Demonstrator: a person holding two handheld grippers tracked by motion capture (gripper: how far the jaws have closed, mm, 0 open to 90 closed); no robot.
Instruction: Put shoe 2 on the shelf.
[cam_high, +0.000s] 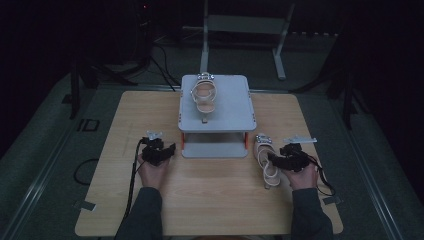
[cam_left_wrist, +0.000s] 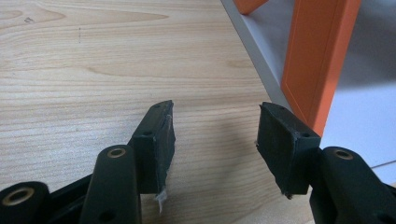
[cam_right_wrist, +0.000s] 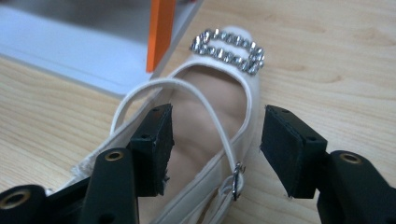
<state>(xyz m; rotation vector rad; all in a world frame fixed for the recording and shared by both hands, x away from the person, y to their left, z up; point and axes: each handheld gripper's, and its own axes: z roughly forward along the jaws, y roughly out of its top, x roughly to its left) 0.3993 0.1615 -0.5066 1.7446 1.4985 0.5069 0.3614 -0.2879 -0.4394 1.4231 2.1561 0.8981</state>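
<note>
The right gripper (cam_right_wrist: 215, 149) stands with its jaws partly apart, straddling the rear half of a white sandal (cam_right_wrist: 205, 121) that lies flat on the wooden table (cam_right_wrist: 327, 56). One pad sits over the shoe's near side edge and ankle strap; the other pad stands just clear of the far side edge, over bare wood, so the jaws bracket the shoe without visibly pressing it. Seen along the jaws, the sandal's long axis runs away from this gripper, toe foremost; the rhinestone buckle (cam_right_wrist: 229, 45) on the toe lies ahead of the pads, and the small strap clasp (cam_right_wrist: 236, 179) lies between them, close in. In the high view the right gripper (cam_high: 286, 156) rests at the shoe (cam_high: 266, 162), whose toe points toward the far edge of the table and whose heel points toward the person. Beyond the toe stands a grey two-tier rack (cam_high: 217, 112) on orange posts (cam_right_wrist: 160, 32), bearing a second sandal (cam_high: 205, 96) on its top shelf. The left gripper (cam_left_wrist: 215, 140), jaws apart and holding nothing, hovers over bare wood beside the rack's opposite side.
</note>
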